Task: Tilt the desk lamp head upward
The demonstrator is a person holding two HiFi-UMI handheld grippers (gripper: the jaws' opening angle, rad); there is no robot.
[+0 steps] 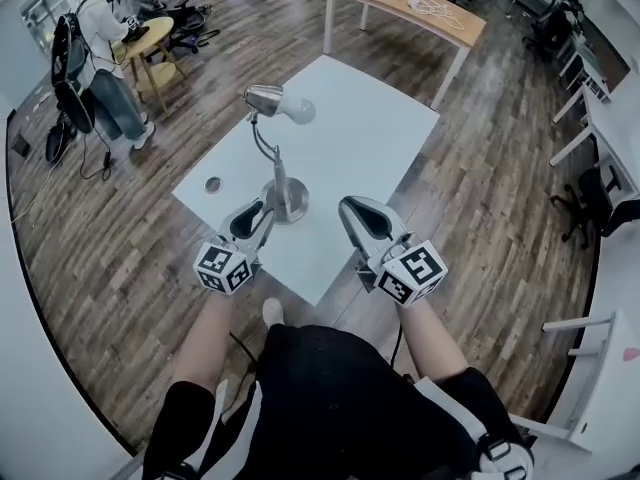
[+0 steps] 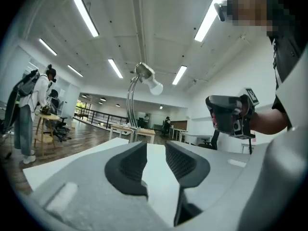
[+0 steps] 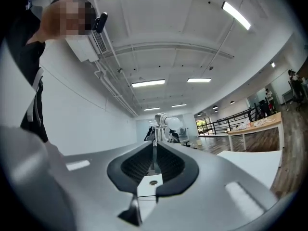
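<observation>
- Two empty grippers beside desk lamp (image 1: 277,173): left gripper (image 2: 155,148) fingers half apart, right gripper (image 3: 154,147) fingers nearly together.
- Risk: an unbraced push on lamp head (image 1: 265,99) could tip the lamp.

Lamp base (image 1: 291,206) behind claw (image 2: 156,148) (left)

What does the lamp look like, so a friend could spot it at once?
Find the big white table in the middle. Near its front edge stands the desk lamp: round metal base, thin curved neck, silver head with a bare white bulb. It is the only upright thing there; its one neighbour is a flat round spot.
</observation>
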